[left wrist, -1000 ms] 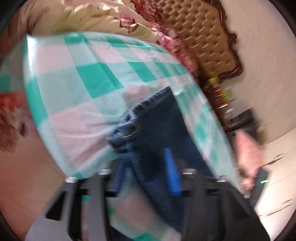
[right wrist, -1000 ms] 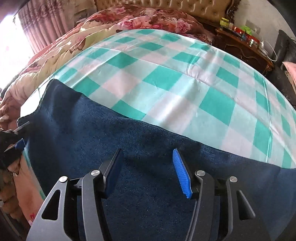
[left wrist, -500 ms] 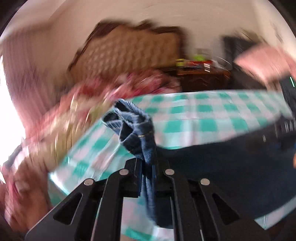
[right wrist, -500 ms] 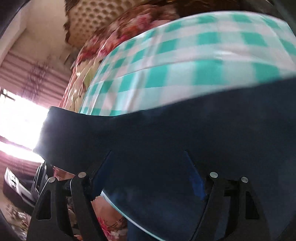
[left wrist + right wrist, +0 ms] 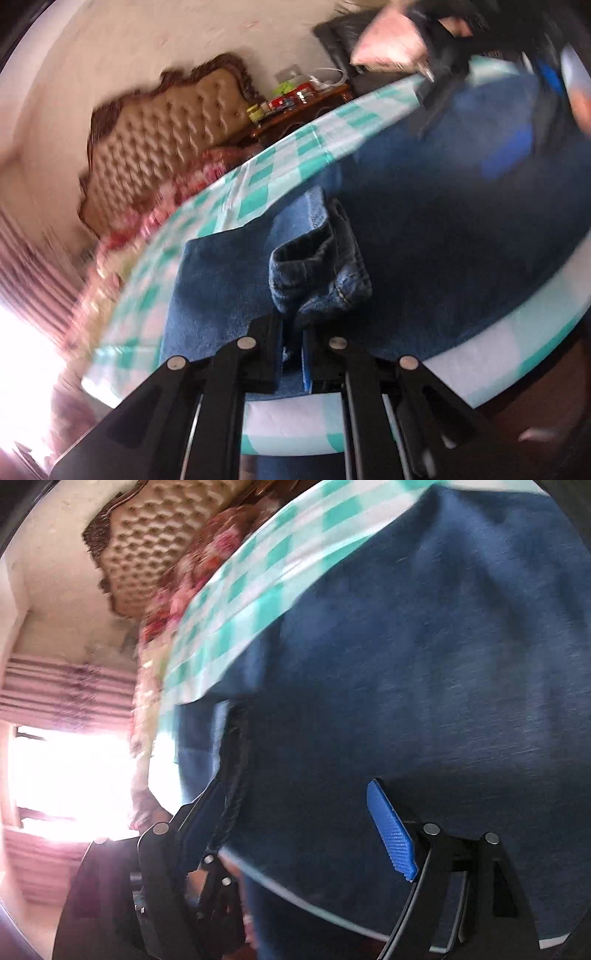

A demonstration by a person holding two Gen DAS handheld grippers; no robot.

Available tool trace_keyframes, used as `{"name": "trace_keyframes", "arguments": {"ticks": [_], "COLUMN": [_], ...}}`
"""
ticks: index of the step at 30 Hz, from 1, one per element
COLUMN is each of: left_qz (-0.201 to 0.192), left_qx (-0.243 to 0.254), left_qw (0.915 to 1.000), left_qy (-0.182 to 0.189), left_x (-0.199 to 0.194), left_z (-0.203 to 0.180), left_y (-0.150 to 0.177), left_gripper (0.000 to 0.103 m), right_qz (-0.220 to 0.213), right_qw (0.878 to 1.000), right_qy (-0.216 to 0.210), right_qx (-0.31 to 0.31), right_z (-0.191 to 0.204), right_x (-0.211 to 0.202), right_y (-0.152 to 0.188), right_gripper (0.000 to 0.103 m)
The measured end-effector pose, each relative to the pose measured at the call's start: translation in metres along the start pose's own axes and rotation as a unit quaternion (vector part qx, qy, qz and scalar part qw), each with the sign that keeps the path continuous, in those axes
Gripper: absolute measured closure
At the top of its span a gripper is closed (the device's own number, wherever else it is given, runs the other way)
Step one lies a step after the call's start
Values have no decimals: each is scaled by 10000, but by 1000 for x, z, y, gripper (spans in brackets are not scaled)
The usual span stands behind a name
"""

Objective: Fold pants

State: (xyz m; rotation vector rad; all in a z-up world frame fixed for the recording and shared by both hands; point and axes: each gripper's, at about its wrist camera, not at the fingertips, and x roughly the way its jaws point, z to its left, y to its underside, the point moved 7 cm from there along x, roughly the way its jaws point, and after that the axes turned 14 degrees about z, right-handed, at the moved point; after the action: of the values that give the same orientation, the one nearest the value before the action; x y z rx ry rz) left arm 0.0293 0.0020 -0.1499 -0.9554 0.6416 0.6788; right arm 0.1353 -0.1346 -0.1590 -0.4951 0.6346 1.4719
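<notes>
Left wrist view, left claw [image 5: 293, 341] pinching bunched denim pants [image 5: 317, 269], right claw [image 5: 295, 827] opening, empty.

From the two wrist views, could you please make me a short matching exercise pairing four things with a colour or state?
Things:
1. left gripper
2. right gripper
3. bed sheet
4. headboard

States:
A. tufted, tan, dark carved frame
B. jaws opening, nothing pinched
C. teal and white checks
D. shut on a bunched edge of the jeans

Pairs: 1-D, 2-B, 3-C, 4-A
</notes>
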Motion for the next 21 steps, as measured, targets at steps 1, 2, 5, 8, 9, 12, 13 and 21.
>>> {"name": "trace_keyframes", "arguments": {"ticks": [1, 2, 5, 8, 9, 12, 13, 21], "left_qz": [-34, -59, -83, -75, -64, -76, -88, -280], "left_qx": [-232, -410, -672, -725, -711, -757, -770, -540], "left_qw": [9995, 9985, 9961, 9955, 9956, 9948, 9946, 9962], "left_qy": [191, 353, 560, 602, 605, 682, 689, 619], "left_x": [-4, -8, -17, -21, -21, -25, -26, -35], "left_z": [10, 18, 32, 37, 37, 35, 33, 23], "left_y": [-4, -8, -16, -19, -19, -18, -18, -8], "left_gripper": [95, 95, 95, 95, 95, 95, 95, 95], "right_qz": [153, 367, 801, 1111, 1154, 1187, 1172, 750], "right_qw": [9995, 9976, 9899, 9807, 9786, 9745, 9751, 9872], "right_qy": [-285, -577, -1130, -1518, -1597, -1765, -1743, -1383], "right_qx": [12, 63, 307, 542, 586, 712, 706, 250], "right_z": [7, 15, 27, 41, 46, 53, 56, 72], "right_x": [7, 18, 40, 63, 69, 81, 85, 92], "right_y": [-1, -3, -12, -16, -20, -27, -29, -55], "right_gripper": [21, 20, 17, 16, 16, 16, 16, 46]}}
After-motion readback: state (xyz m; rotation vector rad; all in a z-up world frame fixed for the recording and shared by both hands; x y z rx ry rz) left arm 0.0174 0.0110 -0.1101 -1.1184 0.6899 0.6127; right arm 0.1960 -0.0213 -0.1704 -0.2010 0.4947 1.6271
